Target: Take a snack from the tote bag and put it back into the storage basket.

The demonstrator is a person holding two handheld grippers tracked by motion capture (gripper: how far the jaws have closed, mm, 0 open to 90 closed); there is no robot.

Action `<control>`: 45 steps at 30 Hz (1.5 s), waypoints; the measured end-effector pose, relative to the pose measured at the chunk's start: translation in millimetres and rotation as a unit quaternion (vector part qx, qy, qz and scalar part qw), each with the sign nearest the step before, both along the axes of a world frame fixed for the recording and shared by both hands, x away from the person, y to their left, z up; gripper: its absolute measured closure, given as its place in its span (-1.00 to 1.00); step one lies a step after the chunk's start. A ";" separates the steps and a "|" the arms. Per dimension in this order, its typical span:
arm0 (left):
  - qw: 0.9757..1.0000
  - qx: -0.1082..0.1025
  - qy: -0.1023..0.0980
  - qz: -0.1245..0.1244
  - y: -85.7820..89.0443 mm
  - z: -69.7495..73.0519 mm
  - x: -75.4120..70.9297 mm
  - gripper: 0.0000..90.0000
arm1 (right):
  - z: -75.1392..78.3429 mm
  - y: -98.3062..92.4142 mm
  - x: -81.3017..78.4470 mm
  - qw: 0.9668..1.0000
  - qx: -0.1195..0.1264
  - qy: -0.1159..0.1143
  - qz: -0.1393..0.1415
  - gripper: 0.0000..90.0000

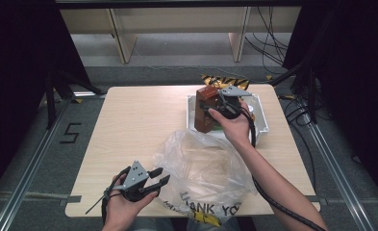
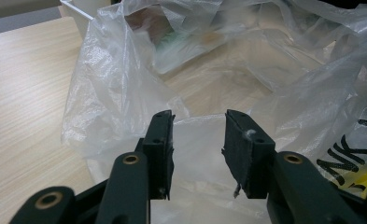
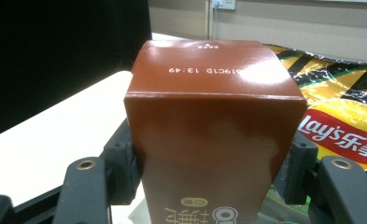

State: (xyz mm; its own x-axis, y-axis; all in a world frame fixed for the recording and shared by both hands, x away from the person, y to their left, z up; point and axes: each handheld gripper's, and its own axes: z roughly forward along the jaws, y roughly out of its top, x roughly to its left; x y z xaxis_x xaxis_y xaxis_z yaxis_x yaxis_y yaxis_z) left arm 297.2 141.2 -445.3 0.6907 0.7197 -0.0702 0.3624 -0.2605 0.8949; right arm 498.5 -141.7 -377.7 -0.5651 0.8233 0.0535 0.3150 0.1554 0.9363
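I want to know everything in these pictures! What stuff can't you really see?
- Brown box: its lower front is cut off by the bottom edge of the right gripper view, so the print can't be read whole.
- White tray: in the high view, the box and the right tool hide what's inside.
- Plastic bag: in the left gripper view, things behind it are blurred by the crinkled film.
- Chip bag: partly hidden behind the box.

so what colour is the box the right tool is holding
Reddish brown box with small white print, held in the right tool; clearest in the right gripper view.
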 end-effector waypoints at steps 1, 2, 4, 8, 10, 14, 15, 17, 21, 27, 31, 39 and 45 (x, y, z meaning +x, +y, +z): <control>1.000 -0.002 -0.001 -0.001 -0.1 -0.3 0.1 0.37 | -0.9 0.3 0.0 1.000 0.000 -0.002 -0.004 -0.15; 1.000 -0.001 -0.001 -0.001 -0.1 -0.3 0.0 0.37 | -1.9 0.2 1.3 1.000 -0.006 -0.001 0.006 -0.15; 1.000 -0.001 -0.001 -0.001 -0.1 -0.3 0.0 0.37 | -3.1 0.4 0.6 1.000 -0.009 0.005 0.001 -0.15; 1.000 -0.003 -0.001 -0.001 0.0 -0.1 0.1 0.37 | -7.6 1.0 2.3 1.000 -0.017 0.002 0.009 -0.15; 1.000 -0.003 -0.005 -0.004 0.5 -0.2 0.8 0.37 | -10.1 3.0 1.5 1.000 -0.008 0.008 0.003 -0.15; 1.000 0.000 -0.003 -0.005 0.7 0.1 0.6 0.37 | -15.0 4.9 2.0 1.000 -0.009 0.013 0.005 -0.15; 1.000 0.000 -0.003 -0.004 0.7 0.1 0.6 0.37 | -15.9 5.3 1.3 1.000 -0.013 0.021 0.002 -0.15; 1.000 -0.003 -0.005 -0.005 0.8 -0.2 0.8 0.37 | -18.6 5.8 2.1 1.000 -0.012 0.015 0.001 -0.15; 1.000 -0.002 -0.006 -0.006 1.0 0.0 0.7 0.37 | -22.0 6.1 2.1 1.000 -0.012 0.021 0.003 -0.15; 1.000 -0.002 -0.004 -0.005 0.4 -0.4 0.6 0.37 | -28.1 5.8 2.7 1.000 -0.021 0.021 0.001 -0.15; 1.000 -0.002 -0.004 -0.005 0.6 -0.3 0.6 0.37 | -33.2 6.7 2.5 1.000 -0.017 0.026 -0.002 -0.15; 1.000 -0.002 -0.005 -0.005 0.7 -0.3 0.6 0.37 | -37.2 7.9 2.1 0.999 -0.027 0.028 -0.007 -0.16; 1.000 -0.001 -0.005 -0.005 0.9 -0.2 0.6 0.37 | -38.2 9.9 0.8 0.999 -0.018 0.036 -0.004 -0.22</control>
State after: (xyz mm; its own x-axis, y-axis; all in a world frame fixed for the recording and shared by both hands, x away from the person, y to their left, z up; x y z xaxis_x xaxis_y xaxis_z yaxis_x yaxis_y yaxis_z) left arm 297.8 142.1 -445.5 0.6987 0.7124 -0.0657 0.3513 -0.2617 0.8990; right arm 499.3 -131.8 -415.9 -0.5549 0.8294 0.0642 0.3822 0.1856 0.9053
